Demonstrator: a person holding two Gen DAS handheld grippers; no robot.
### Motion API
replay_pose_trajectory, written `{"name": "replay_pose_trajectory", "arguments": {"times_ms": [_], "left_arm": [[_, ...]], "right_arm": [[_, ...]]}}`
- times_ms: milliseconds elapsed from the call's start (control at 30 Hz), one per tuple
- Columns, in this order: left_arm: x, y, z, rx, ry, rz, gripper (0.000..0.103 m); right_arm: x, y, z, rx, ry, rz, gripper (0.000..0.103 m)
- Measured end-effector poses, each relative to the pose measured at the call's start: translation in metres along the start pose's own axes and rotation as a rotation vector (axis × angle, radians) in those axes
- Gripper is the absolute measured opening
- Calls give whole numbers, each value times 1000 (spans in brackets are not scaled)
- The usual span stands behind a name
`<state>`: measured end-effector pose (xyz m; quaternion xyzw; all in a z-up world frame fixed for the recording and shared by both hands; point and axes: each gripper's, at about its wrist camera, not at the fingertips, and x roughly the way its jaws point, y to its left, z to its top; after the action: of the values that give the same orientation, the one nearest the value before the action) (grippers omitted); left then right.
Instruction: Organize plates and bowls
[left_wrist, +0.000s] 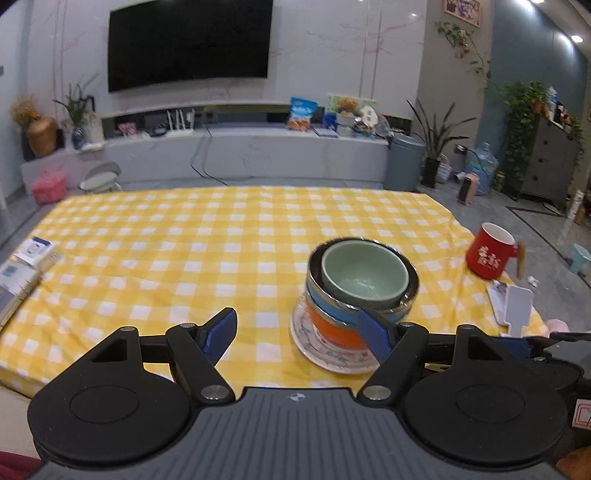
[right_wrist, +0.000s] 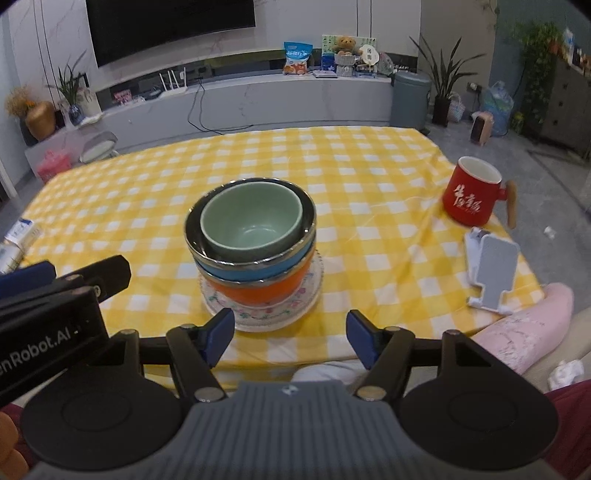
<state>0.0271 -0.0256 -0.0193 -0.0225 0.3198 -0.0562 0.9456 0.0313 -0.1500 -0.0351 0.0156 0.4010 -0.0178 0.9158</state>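
A stack of dishes sits on the tabletop (right_wrist: 369, 177), which has a yellow and white checked cloth over it. At the bottom is a flowery plate (right_wrist: 258, 314). An orange bowl (right_wrist: 258, 290) sits on the plate. A blue bowl (right_wrist: 255, 269) with a shiny rim sits in the orange one. A green bowl (right_wrist: 253, 219) sits inside the blue one, right at the top, and it leans a little toward the back. The stack is near the front edge of the tabletop, in the middle of the right camera's view.

The right claw (right_wrist: 290, 338) is wide open and holds nothing. It is just in front of the plate, with the plate's front edge showing between its blue fingers.

The left claw (left_wrist: 299, 332) is wide open too and holds nothing. Its right finger (left_wrist: 373, 332) is in front of the stack in the picture, and I cannot tell if it touches the bowls. The stack is off to the right side of this claw.

A red mug (right_wrist: 471, 197) with a wooden handle stands well apart at the right edge of the tabletop. A grey and white phone stand (right_wrist: 491, 269) lies near the mug
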Motion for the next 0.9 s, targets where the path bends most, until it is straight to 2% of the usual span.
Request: {"name": "replay_pose_trajectory", "arguments": {"times_ms": [300, 900], "left_arm": [[1, -5, -6, 12, 4, 41, 87], [5, -2, -6, 1, 46, 46, 87]], "right_arm": [[7, 0, -3, -27, 24, -19, 66], [9, 3, -4, -51, 40, -31, 66]]}}
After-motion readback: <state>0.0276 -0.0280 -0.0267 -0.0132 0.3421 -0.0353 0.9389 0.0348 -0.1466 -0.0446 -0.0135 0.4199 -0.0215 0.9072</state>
